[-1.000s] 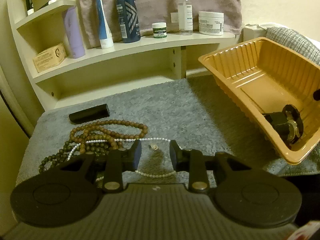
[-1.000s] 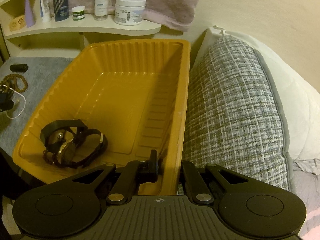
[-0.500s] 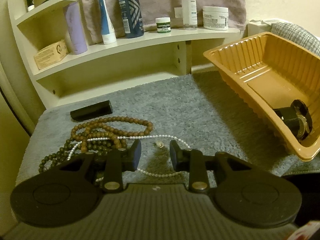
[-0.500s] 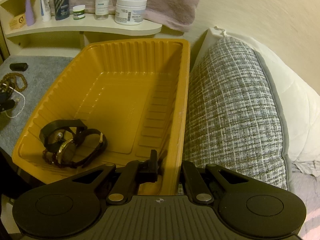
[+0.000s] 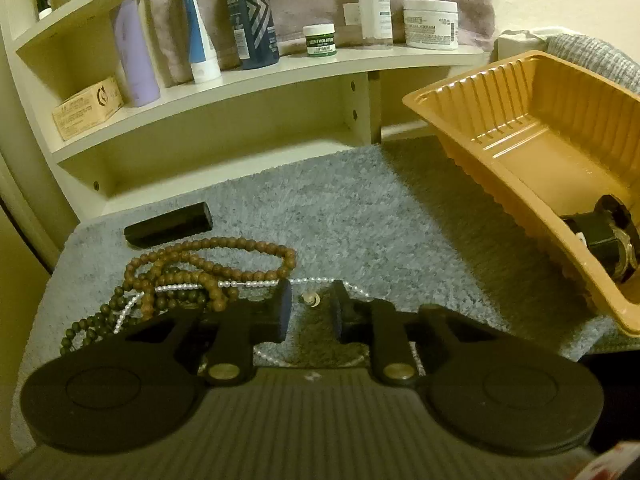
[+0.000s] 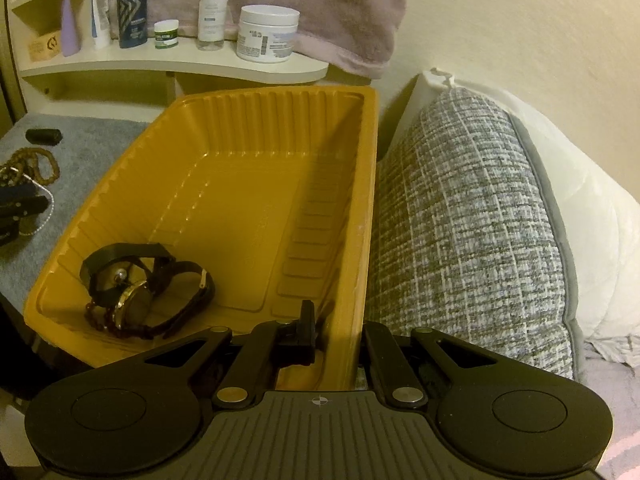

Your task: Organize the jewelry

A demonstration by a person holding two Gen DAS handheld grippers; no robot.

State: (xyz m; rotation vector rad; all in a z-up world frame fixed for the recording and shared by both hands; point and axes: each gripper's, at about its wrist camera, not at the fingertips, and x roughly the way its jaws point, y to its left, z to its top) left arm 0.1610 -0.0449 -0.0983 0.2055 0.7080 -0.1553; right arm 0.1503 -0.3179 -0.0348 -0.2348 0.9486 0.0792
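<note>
A white pearl necklace (image 5: 248, 283) lies on the grey mat (image 5: 360, 220), tangled with a brown wooden bead strand (image 5: 224, 245) and a dark green bead strand (image 5: 92, 322). My left gripper (image 5: 310, 312) hangs low over the pearl strand, its jaws closing with the small clasp (image 5: 311, 299) in the gap; the pads are apart from it. My right gripper (image 6: 336, 340) is shut on the right wall of the orange tray (image 6: 360, 200), one finger inside and one outside. Watches and a dark bracelet (image 6: 136, 296) lie in the tray's near corner.
A black tube (image 5: 168, 224) lies behind the beads. The cream shelf (image 5: 280, 64) at the back carries bottles, tubes and jars under a hanging towel (image 6: 320, 0). A woven grey pillow (image 6: 472, 220) presses against the tray's right side.
The left gripper's jaws have narrowed around the pearl clasp. The tray sits a little further right in the left view. The right gripper keeps its hold on the tray wall.
</note>
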